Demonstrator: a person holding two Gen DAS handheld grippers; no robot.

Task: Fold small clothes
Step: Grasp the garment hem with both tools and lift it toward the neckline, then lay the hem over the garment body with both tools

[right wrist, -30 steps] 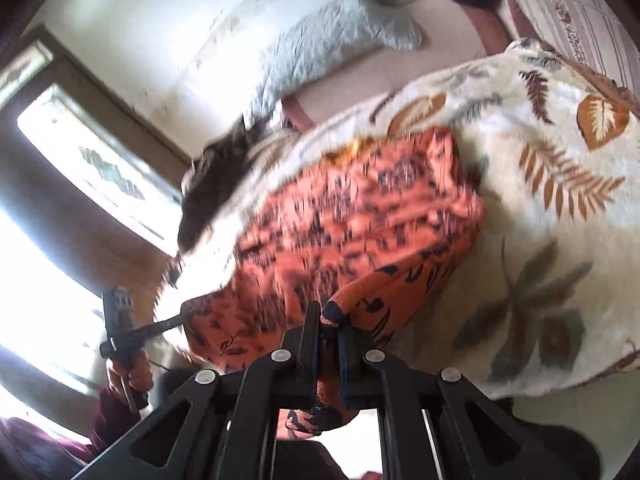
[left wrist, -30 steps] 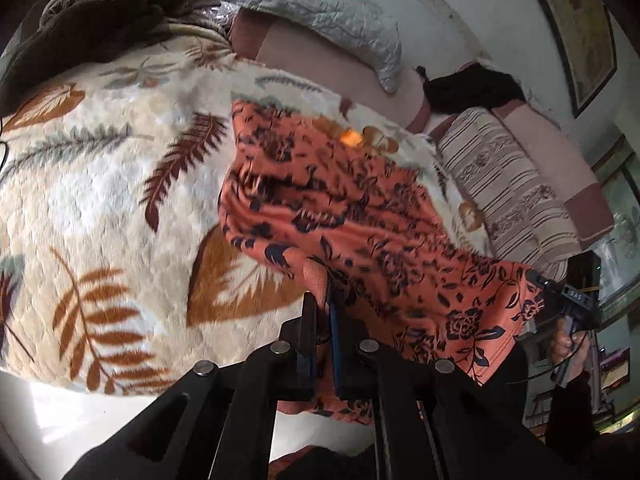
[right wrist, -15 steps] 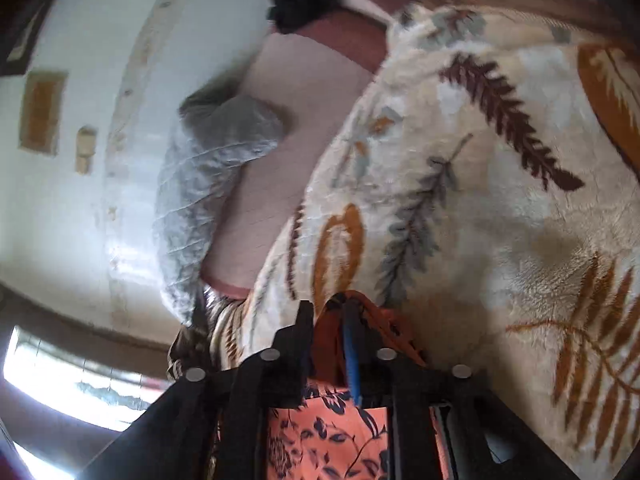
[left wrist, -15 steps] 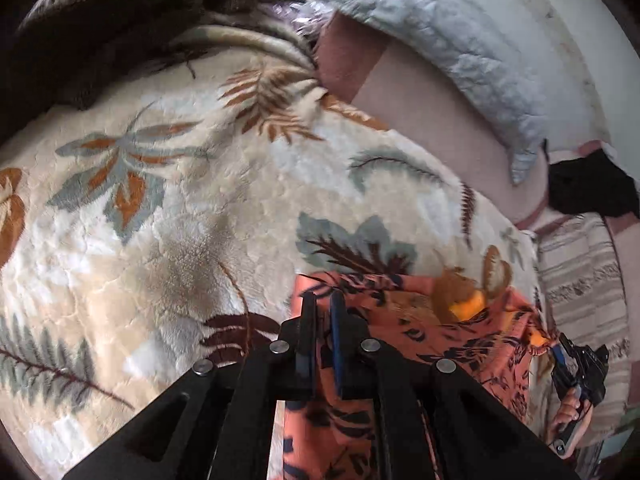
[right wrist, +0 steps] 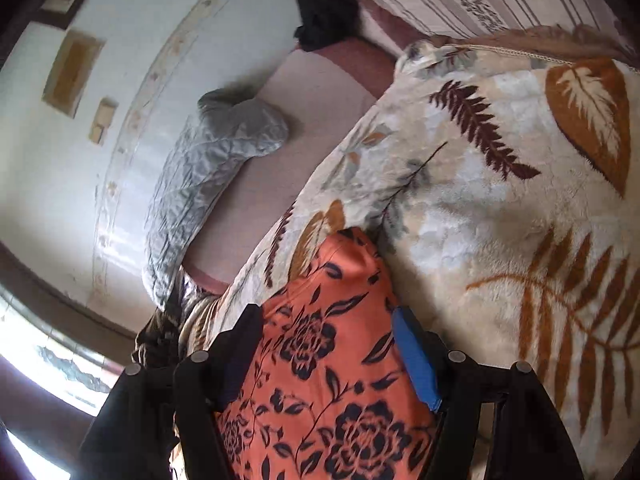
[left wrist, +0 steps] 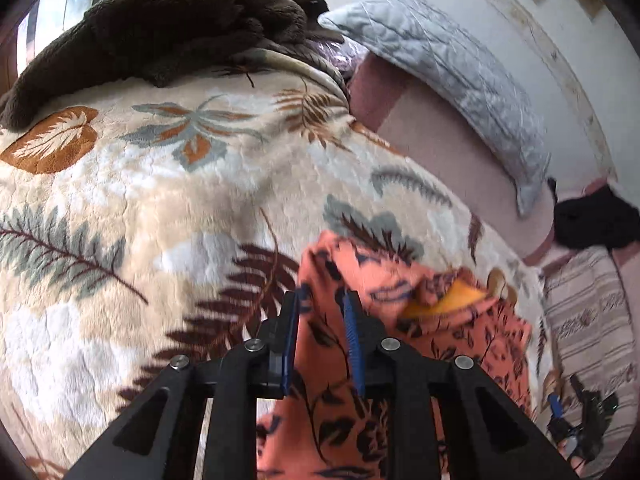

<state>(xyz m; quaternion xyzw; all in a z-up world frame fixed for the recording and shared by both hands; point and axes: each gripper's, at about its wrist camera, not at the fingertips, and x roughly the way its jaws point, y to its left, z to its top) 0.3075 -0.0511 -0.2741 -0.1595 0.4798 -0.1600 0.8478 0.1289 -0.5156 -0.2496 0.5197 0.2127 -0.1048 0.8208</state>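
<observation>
My left gripper [left wrist: 322,300] points down over the bed; its jaws are opening, blue pads a little apart. The orange garment with a dark floral print [left wrist: 384,344] runs between them, but the pads look clear of the cloth. The view is motion-blurred, so I cannot rule out a light touch on one side.

My right gripper [right wrist: 328,320] is opening too, jaws standing wide. The same orange garment [right wrist: 332,360] lies between and below the fingers, not pinched; the blue pad on the right finger [right wrist: 414,354] sits just beside the fabric's edge.

The garment lies on the cream plush blanket with brown and grey leaf prints [left wrist: 140,220], with its far edge doubled over and a yellow-orange patch [left wrist: 444,304] showing at the fold.

A dark brown fleecy heap [left wrist: 160,28] rests at the blanket's far corner. A grey quilted pillow [left wrist: 440,64] leans along the white wall on a pink sheet. A black cloth [left wrist: 596,220] and a striped cushion [left wrist: 584,312] sit beyond the garment's far side.
</observation>
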